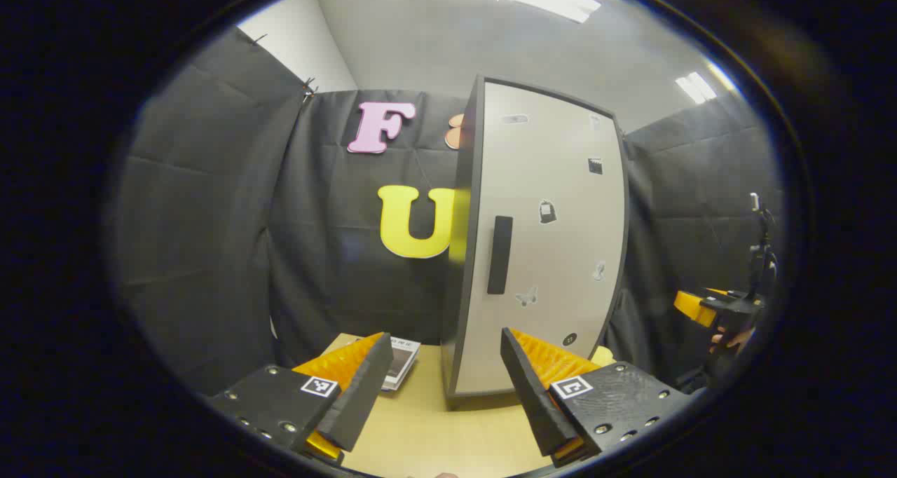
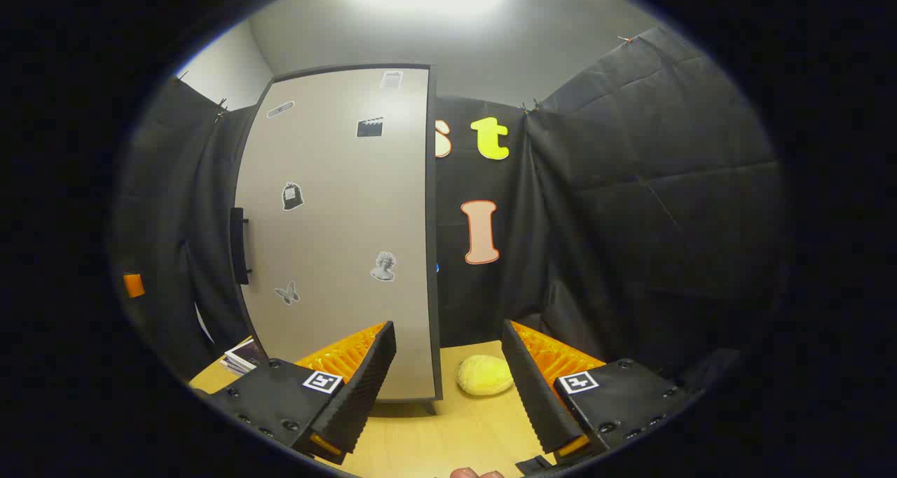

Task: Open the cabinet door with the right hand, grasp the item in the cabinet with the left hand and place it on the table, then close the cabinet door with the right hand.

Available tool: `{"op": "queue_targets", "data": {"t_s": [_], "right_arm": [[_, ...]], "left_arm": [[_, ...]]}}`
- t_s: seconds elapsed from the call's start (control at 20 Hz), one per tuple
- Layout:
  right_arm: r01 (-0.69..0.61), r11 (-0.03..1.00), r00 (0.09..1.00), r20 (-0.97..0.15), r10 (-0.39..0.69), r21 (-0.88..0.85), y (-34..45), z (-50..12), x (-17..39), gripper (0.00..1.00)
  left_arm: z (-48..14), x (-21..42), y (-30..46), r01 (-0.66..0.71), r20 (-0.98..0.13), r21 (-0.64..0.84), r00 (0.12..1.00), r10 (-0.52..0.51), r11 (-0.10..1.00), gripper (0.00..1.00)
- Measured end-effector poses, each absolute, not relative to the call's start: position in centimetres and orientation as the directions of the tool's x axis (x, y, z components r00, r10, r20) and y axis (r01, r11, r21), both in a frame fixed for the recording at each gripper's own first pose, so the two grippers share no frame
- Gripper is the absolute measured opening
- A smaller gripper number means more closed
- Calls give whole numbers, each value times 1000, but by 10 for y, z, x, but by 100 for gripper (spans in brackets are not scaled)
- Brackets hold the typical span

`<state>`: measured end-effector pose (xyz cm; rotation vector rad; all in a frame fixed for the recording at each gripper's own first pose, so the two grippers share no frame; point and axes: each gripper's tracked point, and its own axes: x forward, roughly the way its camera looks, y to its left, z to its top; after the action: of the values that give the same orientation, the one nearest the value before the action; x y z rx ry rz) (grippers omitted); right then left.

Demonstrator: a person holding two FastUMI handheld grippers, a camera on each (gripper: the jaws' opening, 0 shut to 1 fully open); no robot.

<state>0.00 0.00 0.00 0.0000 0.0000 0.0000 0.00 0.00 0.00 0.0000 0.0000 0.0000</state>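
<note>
The tall cabinet (image 1: pixel 539 240) stands on the wooden table (image 1: pixel 434 429) with its pale door (image 2: pixel 336 233) shut. Several small stickers dot the door, and its black handle (image 1: pixel 500 254) runs upright near the left edge. What is inside is hidden. My left gripper (image 1: pixel 445 338) is open in front of the door, holding nothing. My right gripper (image 2: pixel 448 327) is open too, level with the cabinet's right edge. In the left gripper view the right gripper (image 1: pixel 708 306) shows far right, held by a hand. A yellow lumpy item (image 2: pixel 483 375) lies on the table right of the cabinet.
A small stack of booklets (image 1: pixel 399 359) lies on the table left of the cabinet, and the booklets (image 2: pixel 242 355) appear at the left in the right gripper view. Black cloth walls close in behind and on both sides. Bare tabletop (image 2: pixel 448 436) lies in front of the cabinet.
</note>
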Motion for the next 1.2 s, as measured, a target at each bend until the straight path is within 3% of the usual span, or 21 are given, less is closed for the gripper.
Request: {"op": "queue_targets", "data": {"t_s": [0.15, 0.6, 0.7, 0.75, 1.2], "right_arm": [[-24, 1000, 1000, 13, 23, 9, 10, 7, -2, 96], [-62, 998, 998, 17, 62, 0, 30, 18, -7, 94], [-74, 997, 997, 15, 74, -2, 34, 20, -8, 96], [-76, 997, 997, 15, 76, -2, 35, 21, -8, 96], [-121, 992, 992, 21, 121, 18, 61, 43, 4, 96]], "left_arm": [[-3, -10, 8, -16, -1, 2, 1000, 16, 1000, 91], [-17, -19, 19, -38, 1, 3, 999, 38, 999, 95], [-17, -19, 18, -40, 1, -5, 999, 40, 999, 91], [-20, -19, 18, -37, 0, -13, 999, 37, 999, 94], [-37, -17, 23, -46, -28, 2, 999, 46, 999, 95]]}}
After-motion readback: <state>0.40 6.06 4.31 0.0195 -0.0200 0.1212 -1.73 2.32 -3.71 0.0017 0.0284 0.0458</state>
